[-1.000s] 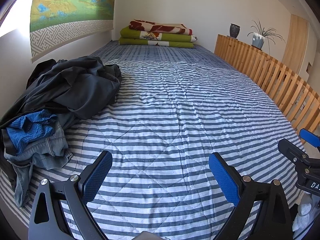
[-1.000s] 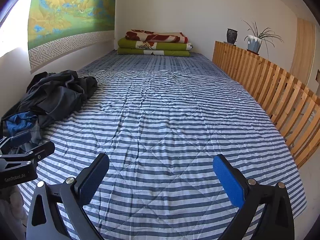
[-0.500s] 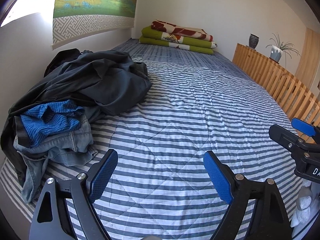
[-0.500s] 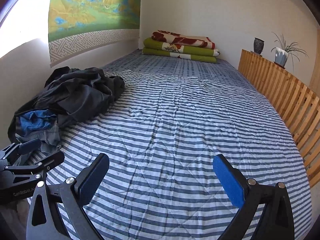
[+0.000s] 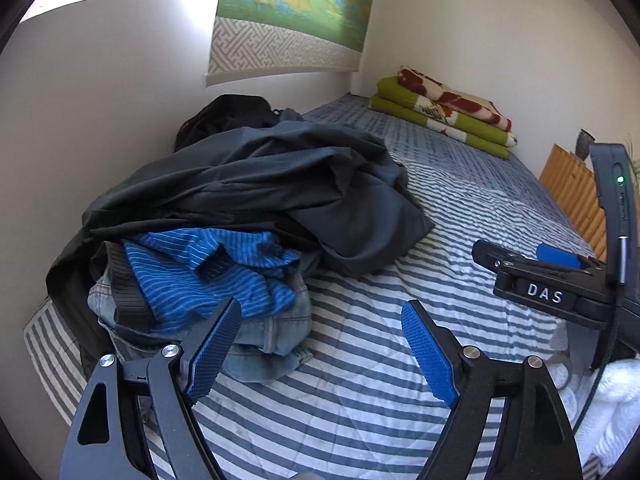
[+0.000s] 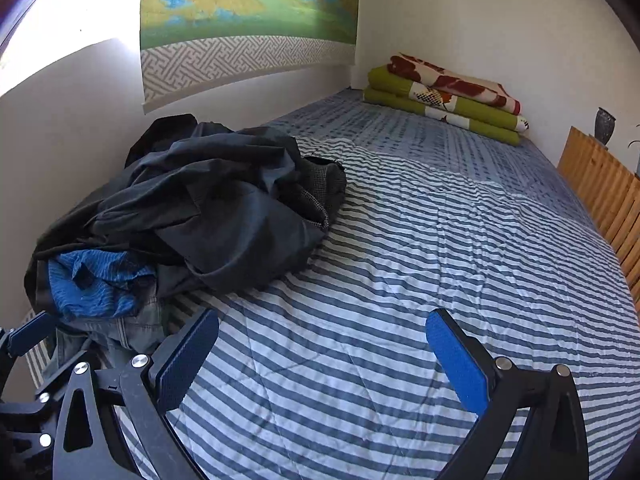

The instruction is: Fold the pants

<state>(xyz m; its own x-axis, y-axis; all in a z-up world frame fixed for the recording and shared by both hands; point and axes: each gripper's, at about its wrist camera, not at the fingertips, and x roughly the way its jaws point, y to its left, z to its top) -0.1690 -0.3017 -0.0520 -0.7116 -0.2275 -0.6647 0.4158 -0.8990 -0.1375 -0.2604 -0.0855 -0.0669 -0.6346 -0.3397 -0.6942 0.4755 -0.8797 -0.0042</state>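
Clothes pile [image 5: 224, 240] now nearer, just beyond closing left fingers [image 5: 214, 354].

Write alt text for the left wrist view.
The left gripper, its jaws closing with nothing between them, points at a clothes pile beside the wall on a striped bed: dark garments over a blue striped top and jeans. The right gripper shows at right; folded blankets lie at the far end.

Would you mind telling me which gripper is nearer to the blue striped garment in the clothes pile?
Left. The left gripper, jaws closing on nothing, hovers at the blue striped garment, its left finger overlapping the pile. The right gripper hangs over bare striped bedding to the pile's right.
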